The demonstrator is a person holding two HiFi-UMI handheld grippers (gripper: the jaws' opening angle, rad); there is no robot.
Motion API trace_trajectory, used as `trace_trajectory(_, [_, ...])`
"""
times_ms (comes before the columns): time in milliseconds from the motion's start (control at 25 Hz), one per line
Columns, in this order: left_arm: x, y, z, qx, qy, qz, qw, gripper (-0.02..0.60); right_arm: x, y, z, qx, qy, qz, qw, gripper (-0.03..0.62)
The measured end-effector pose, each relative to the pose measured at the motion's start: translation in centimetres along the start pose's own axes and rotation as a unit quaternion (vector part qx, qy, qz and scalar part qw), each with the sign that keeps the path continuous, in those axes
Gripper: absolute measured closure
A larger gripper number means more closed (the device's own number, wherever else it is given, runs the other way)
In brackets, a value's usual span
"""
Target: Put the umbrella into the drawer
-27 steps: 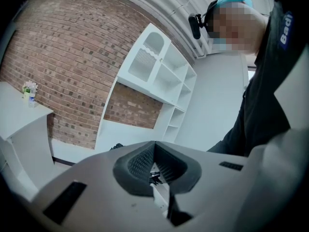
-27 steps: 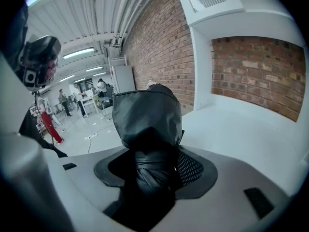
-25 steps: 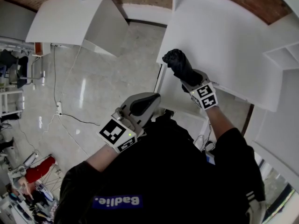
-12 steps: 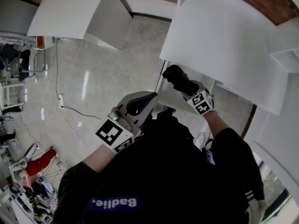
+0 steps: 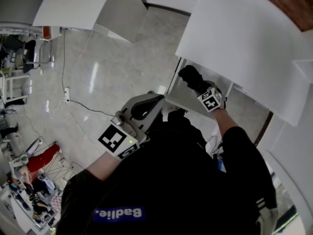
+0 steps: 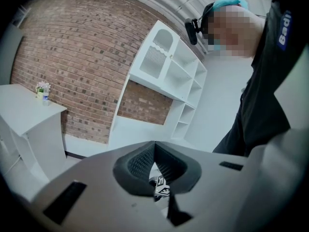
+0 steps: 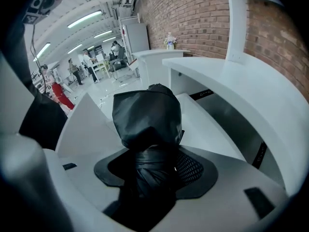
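**Umbrella (image 5: 191,77) poised at the open drawer (image 5: 178,94)**

The right gripper's (image 5: 208,98) fingers clench the folded black umbrella at centre frame in the head view, just over the drawer pulled out beneath the white counter (image 5: 244,38). The left gripper (image 5: 139,109), fingers closed on nothing, hangs lower left. Step in hand: insertion. The next move calls for lowering the umbrella inside, then releasing it.

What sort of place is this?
Probably a lab or workshop hall: a brick wall, white shelves set up like a room, and people in the background under long ceiling lights.
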State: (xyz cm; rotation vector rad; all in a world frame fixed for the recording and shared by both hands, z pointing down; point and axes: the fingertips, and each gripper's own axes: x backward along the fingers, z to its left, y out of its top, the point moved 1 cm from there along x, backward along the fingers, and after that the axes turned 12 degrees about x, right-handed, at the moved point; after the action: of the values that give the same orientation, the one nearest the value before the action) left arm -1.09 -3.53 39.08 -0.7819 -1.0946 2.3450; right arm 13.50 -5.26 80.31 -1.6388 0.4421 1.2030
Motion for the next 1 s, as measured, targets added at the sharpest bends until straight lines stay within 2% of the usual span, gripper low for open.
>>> trace_trajectory(520, [1.7,-0.5,3.1,0.028,0.04,0.0,0.9988,0.58,-6.4,-3.5,-1.8,-0.043,0.008,0.065,0.997,0.327])
trace_trajectory(760, [2.6,-1.0,4.4,0.033,0.058,0.005,0.9977,0.58,-8.2,-4.0,-2.1,-0.044,0.013,0.067,0.997,0.327])
trace_trajectory(1000, [2.8,-0.8,4.3,0.035,0.058,0.012,0.9976,0.58,-8.3,-5.5,-1.9,-0.051,0.012,0.116,0.992,0.326])
